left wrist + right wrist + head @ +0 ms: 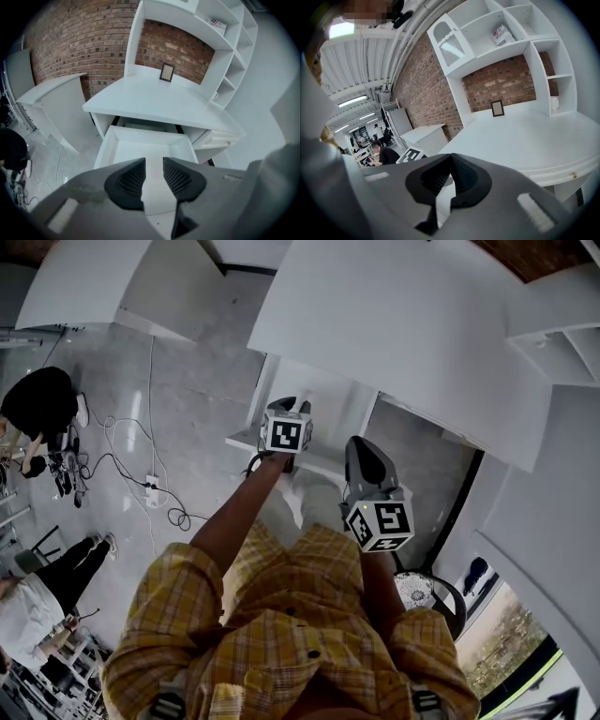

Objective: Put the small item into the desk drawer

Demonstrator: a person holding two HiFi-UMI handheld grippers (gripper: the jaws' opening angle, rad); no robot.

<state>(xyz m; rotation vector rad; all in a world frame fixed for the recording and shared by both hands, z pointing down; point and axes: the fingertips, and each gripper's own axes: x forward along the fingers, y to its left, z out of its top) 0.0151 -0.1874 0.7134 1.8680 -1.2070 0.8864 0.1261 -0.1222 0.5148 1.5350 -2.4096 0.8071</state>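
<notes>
Jaws of left gripper (pixel 153 166) narrowly apart, nothing between; open drawer (pixel 104 145) at twelve o'clock below. Those of right gripper (pixel 451 159) closed tip to tip, empty. No sign of small item in any view, perhaps already inside. Left gripper nearer for pushing shut.

Drawer (pixel 140 151): pulled out, reachable from above at its front; desk top (pixel 154 101) overhangs the rear, walls close both sides.

Drawer (pixel 137 146) front, seemingly behind left tongs (pixel 153 174)
</notes>
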